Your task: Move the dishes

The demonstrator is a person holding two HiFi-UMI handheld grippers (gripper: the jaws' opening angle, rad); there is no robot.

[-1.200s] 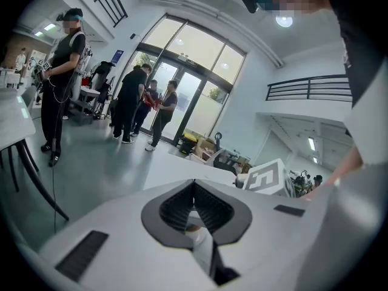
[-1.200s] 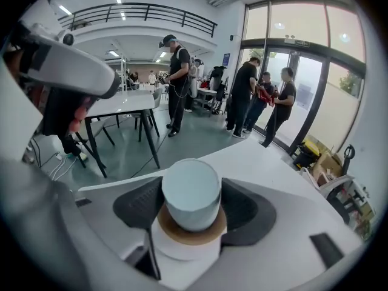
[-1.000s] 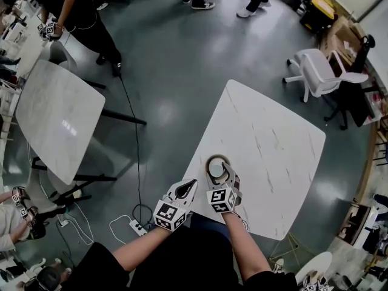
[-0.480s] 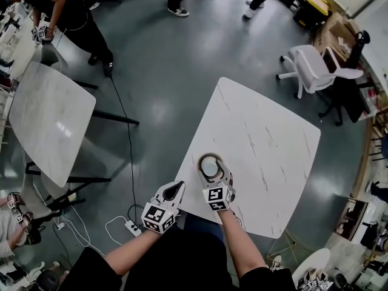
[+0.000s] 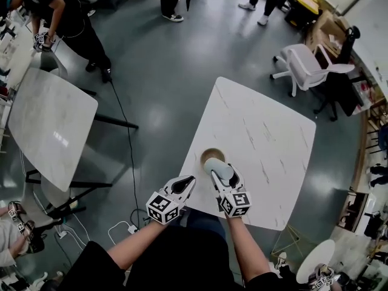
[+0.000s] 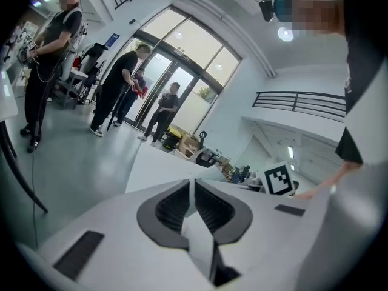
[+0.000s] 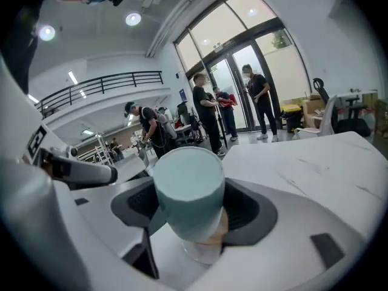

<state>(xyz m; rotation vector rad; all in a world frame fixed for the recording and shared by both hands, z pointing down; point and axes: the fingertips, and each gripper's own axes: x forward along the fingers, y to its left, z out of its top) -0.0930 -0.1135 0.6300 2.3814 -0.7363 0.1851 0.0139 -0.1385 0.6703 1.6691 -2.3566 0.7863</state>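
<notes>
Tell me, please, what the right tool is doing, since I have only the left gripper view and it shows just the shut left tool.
Observer: The right tool is clamped on a pale blue cup. Its jaws have just been opening slightly, with the cup between them.
Operator: Thank you. Where is the cup in the scene?
Observer: The head view shows it over the near part of the white marble table, right beside a round brown dish.
Operator: Is anything resting in that dish?
Observer: No, the dish looks empty from above.
</notes>
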